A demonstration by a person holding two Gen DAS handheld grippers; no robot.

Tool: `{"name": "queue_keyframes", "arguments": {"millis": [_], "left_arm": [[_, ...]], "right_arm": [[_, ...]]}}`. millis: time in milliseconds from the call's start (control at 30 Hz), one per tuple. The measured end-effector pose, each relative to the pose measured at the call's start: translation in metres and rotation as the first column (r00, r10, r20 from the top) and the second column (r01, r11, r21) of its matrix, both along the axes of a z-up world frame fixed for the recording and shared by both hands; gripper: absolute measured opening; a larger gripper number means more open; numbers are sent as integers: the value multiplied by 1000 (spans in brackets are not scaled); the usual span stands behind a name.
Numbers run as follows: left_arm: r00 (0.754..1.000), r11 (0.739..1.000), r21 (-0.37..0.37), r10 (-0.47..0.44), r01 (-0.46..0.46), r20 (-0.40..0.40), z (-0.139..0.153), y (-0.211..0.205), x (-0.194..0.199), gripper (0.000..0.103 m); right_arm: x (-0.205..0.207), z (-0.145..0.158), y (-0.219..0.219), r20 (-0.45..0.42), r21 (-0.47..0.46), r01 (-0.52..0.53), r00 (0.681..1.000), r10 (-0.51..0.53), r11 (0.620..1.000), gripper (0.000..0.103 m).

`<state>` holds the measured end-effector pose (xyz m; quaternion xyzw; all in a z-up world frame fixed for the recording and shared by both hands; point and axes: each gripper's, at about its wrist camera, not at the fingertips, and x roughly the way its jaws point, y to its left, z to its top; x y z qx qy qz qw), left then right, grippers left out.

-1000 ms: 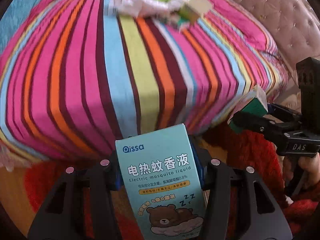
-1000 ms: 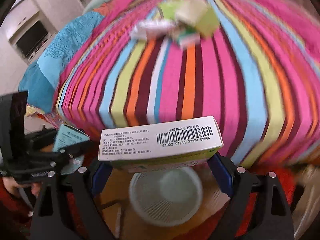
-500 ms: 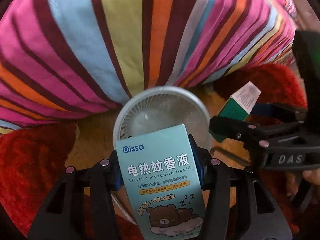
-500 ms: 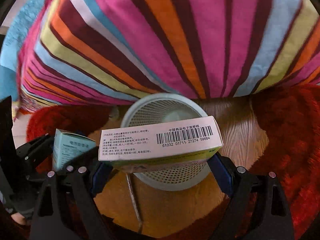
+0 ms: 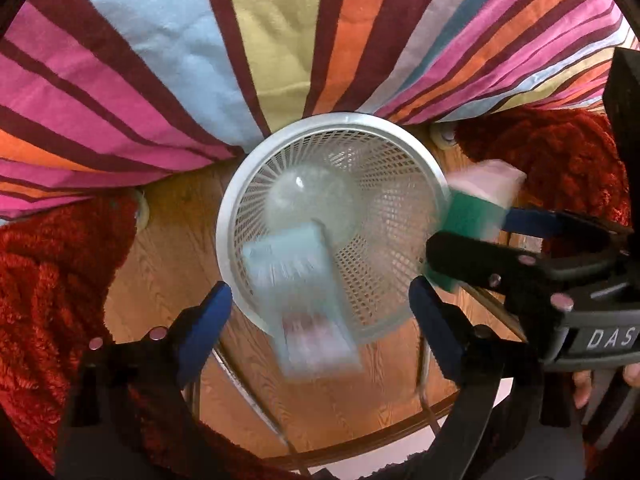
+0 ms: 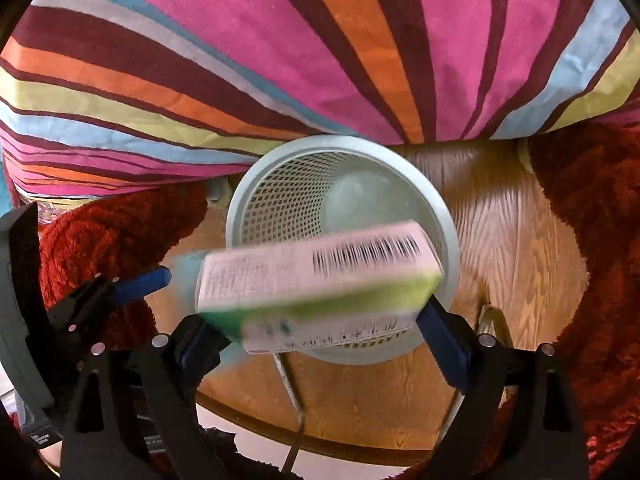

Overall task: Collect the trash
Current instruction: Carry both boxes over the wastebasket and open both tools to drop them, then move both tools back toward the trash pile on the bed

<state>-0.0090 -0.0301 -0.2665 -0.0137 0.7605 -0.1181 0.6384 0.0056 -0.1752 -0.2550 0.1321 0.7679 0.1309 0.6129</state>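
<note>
Now, line by line, as we read it:

Left gripper (image 5: 320,312): we aim it steeply down over the white mesh wastebasket (image 5: 434,176) so that whatever we let go can only fall inside. Its jaws are opening — the blue pads stand well apart and press on nothing.

Mosquito-liquid box (image 5: 298,298): between and just beyond our left fingertips, loose and blurred, its far end over the basket's mouth and its near end past the near rim. We judge it to be dropping in.

Right gripper (image 6: 320,320): it points down over the same basket from the other side, and for the same reason. Its jaws are opening too; the medicine box (image 6: 316,280) lies crosswise between them, but blur hides whether a pad touches it, and we judge it released.

Medicine box, look: a long carton — pale top face with a black barcode, yellow-green side, small print on the lower face, tilted and smeared. In the left view its white and green end pokes out past the right gripper, near the basket's rim.

Mosquito-liquid box, look: pale teal card, print blurred beyond reading.

Wastebasket: round, lattice walls, smooth pale bottom, no trash visible inside. It stands on the wooden floor (image 6: 516,240) ahead of both grippers, against the striped bedspread (image 5: 280,32), with a red shaggy rug (image 5: 52,280) on either side.
</note>
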Motion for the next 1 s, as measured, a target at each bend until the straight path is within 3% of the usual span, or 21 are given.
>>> {"name": "queue_keyframes", "arguments": {"millis": [567, 767, 1000], "left_arm": [[999, 1000, -7, 28, -27, 39, 8, 7, 2, 88], [997, 998, -15, 60, -59, 58, 13, 14, 3, 88], [981, 996, -19, 84, -82, 177, 42, 20, 2, 88]], "right_arm": [[6, 6, -5, 38, -6, 17, 999, -16, 1000, 95], [6, 20, -5, 104, 4, 20, 994, -20, 1000, 95], [5, 53, -6, 244, 30, 13, 970, -19, 999, 95]]}}
